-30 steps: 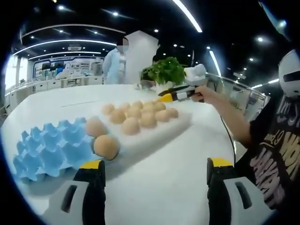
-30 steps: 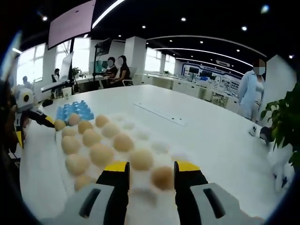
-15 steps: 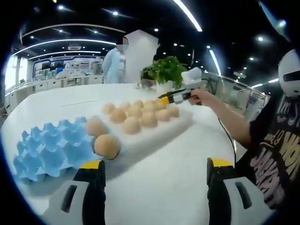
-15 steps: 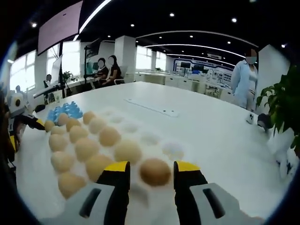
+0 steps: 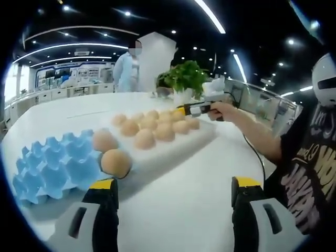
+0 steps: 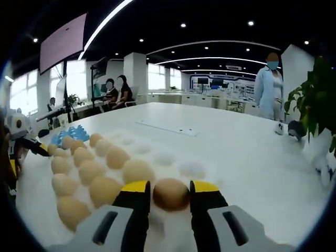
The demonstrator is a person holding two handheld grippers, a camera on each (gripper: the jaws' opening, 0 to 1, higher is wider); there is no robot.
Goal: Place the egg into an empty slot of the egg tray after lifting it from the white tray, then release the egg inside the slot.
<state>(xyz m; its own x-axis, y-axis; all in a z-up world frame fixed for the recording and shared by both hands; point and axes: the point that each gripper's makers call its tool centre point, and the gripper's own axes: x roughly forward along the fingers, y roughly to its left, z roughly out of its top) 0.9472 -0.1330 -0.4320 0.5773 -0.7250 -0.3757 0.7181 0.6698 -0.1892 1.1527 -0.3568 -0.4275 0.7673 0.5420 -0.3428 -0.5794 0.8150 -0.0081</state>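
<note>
The blue egg tray (image 5: 50, 168) lies at the left with its slots bare. Beside it the white tray (image 5: 173, 144) holds several brown eggs. My left gripper (image 5: 173, 191) hangs open over the table in front of both trays. The right gripper (image 5: 195, 109), held in a hand, reaches down at the white tray's far corner. In the right gripper view my right gripper (image 6: 170, 191) has both jaws pressed against a brown egg (image 6: 171, 194) still sitting in the white tray (image 6: 191, 169). The blue tray (image 6: 71, 134) lies far beyond, near the left gripper (image 6: 21, 147).
A potted plant (image 5: 184, 79) stands past the white tray's far end. A person in a light coat (image 6: 268, 86) stands behind the table, and others sit at the back (image 6: 115, 89). A flat strip (image 6: 165, 127) lies on the table. My holder's dark shirt (image 5: 310, 173) is at the right.
The right gripper has come down onto the corner egg, and its jaws have narrowed from either side until they touch it. The left gripper has stayed open and nearly still.
</note>
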